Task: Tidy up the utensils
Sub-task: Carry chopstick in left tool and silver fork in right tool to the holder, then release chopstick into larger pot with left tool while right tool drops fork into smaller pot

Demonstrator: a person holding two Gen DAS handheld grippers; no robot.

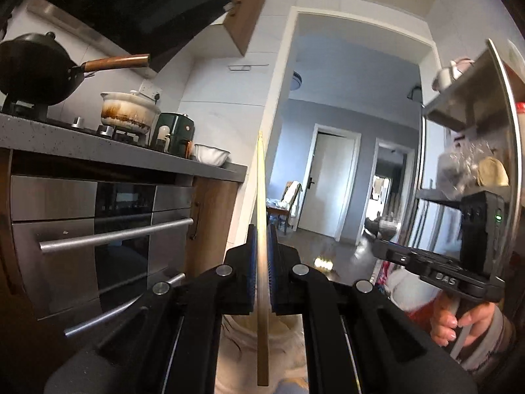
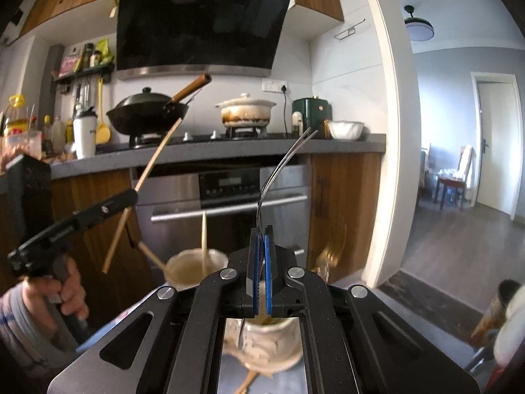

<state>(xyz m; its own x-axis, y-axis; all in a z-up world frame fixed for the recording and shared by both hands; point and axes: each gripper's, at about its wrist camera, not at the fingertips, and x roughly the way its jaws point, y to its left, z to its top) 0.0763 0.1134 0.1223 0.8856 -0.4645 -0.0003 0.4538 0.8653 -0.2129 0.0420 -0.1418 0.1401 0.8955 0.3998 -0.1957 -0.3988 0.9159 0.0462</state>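
Left claw (image 1: 261,256) pinches one wooden chopstick (image 1: 261,216) upright between its blue pads, while right claw (image 2: 261,256) clamps what looks like two thin metal chopsticks (image 2: 282,167), curving up and right. Behind, one grey counter (image 2: 229,154) carries one black wok (image 2: 147,115), one stained white pot (image 2: 246,110) and one white bowl (image 2: 346,129). Near, below the claws, two pale ceramic cups (image 2: 193,267) stand; the left one holds one more wooden stick (image 2: 204,243).
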